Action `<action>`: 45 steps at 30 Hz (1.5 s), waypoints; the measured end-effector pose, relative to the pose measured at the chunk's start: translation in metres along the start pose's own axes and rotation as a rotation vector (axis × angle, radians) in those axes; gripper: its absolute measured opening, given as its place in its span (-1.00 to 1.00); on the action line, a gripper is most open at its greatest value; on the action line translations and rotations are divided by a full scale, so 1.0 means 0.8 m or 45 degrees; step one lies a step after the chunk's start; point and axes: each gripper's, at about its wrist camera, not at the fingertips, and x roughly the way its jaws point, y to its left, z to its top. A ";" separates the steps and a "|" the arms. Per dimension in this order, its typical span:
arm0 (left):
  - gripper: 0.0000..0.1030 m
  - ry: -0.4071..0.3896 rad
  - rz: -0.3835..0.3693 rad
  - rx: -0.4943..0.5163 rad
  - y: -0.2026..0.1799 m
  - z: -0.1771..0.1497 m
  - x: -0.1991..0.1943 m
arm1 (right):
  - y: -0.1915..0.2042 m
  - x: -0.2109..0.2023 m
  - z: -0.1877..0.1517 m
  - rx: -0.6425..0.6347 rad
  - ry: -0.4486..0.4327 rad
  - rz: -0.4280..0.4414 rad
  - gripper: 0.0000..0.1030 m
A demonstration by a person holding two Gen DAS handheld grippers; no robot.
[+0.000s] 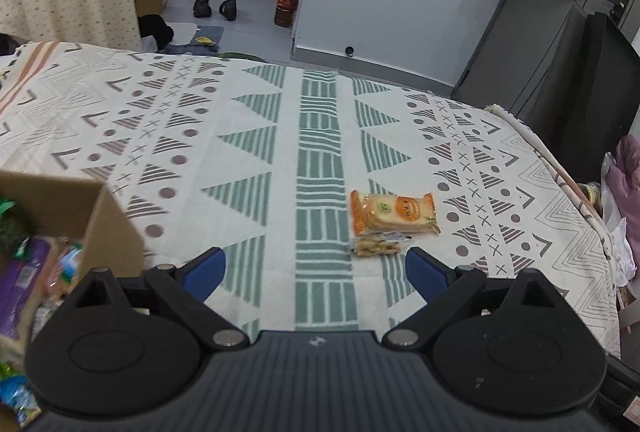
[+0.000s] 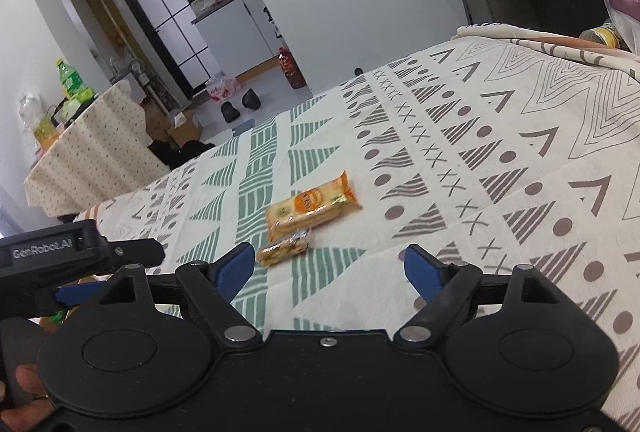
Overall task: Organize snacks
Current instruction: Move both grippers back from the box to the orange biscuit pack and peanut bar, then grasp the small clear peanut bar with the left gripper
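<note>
Two snack packets lie on a cream cloth with green and grey geometric print (image 1: 256, 136) that covers the carrying surface (a bed or low table; which one cannot be told). An orange plastic packet of pale biscuits (image 1: 394, 212) sits near the middle of the cloth, on the green-striped band. A smaller clear packet of mixed snack pieces (image 1: 376, 246) lies just beside its near edge, touching or nearly touching it. Left gripper with blue-padded black fingers (image 1: 316, 268): fingers spread wide, nothing between them, held above the cloth near its near edge, the small packet just ahead and slightly to the right. Right gripper of the same build (image 2: 330, 266): fingers likewise spread wide and empty, with the small packet (image 2: 283, 251) just off its left fingertip and the orange packet (image 2: 310, 207) beyond it. A brown cardboard box (image 1: 108, 224) stands at the cloth's left edge, holding purple, green and blue snack wrappers (image 1: 24, 280). In the right wrist view the left gripper (image 2: 70, 290) appears at the lower left, with part of a person's hand (image 2: 24, 388) below it.
</note>
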 end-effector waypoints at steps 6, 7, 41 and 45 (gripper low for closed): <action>0.87 0.011 -0.009 0.040 -0.017 0.006 0.038 | -0.018 0.025 0.006 0.069 -0.024 -0.011 0.58; 0.87 0.014 -0.008 0.049 -0.019 0.006 0.045 | -0.022 0.031 0.007 0.084 -0.022 -0.012 0.58; 0.11 0.063 -0.047 0.198 -0.068 -0.008 0.159 | -0.068 0.105 0.039 0.201 0.045 0.021 0.48; -0.01 0.053 -0.046 0.200 -0.066 -0.009 0.156 | -0.063 0.108 0.036 0.183 0.053 0.023 0.48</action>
